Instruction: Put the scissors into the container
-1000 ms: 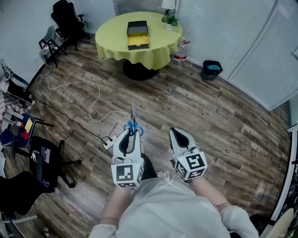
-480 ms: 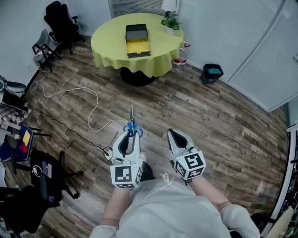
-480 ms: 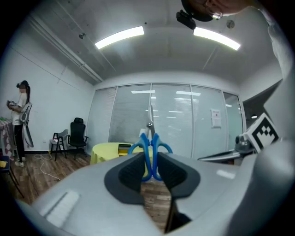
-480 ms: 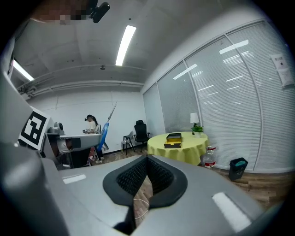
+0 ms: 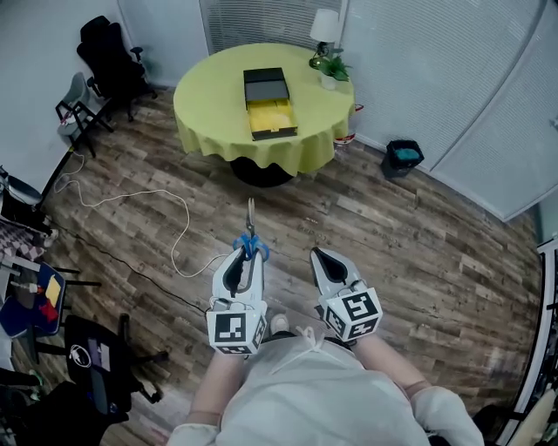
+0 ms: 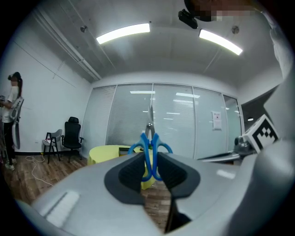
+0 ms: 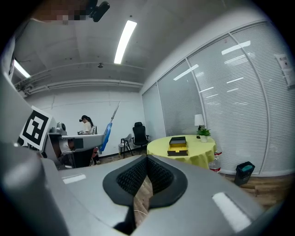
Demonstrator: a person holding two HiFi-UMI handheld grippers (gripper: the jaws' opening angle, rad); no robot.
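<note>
Blue-handled scissors (image 5: 250,237) stick forward out of my left gripper (image 5: 247,259), blades pointing toward the table. The left gripper view has the same scissors (image 6: 150,150) pinched by their handles between the jaws of the left gripper (image 6: 149,171). My right gripper (image 5: 323,260) is held beside it, shut with nothing in it; in its own view the right gripper (image 7: 145,177) has its pads together. The container (image 5: 268,104), a dark box with yellow compartments, lies on the round yellow table (image 5: 209,104) ahead, and shows far off as the container (image 7: 177,146) in the right gripper view.
A lamp (image 5: 325,26) and a small plant (image 5: 333,70) stand on the table's far right. A black bin (image 5: 404,158) sits by the glass wall. A white cable (image 5: 139,200) runs over the wooden floor, with office chairs (image 5: 105,54) at the left. A person (image 7: 85,125) stands far off.
The table and container have drifted lower and slightly right in the head view, so I stand a little nearer. Both grippers hold the same pose, the scissors still gripped.
</note>
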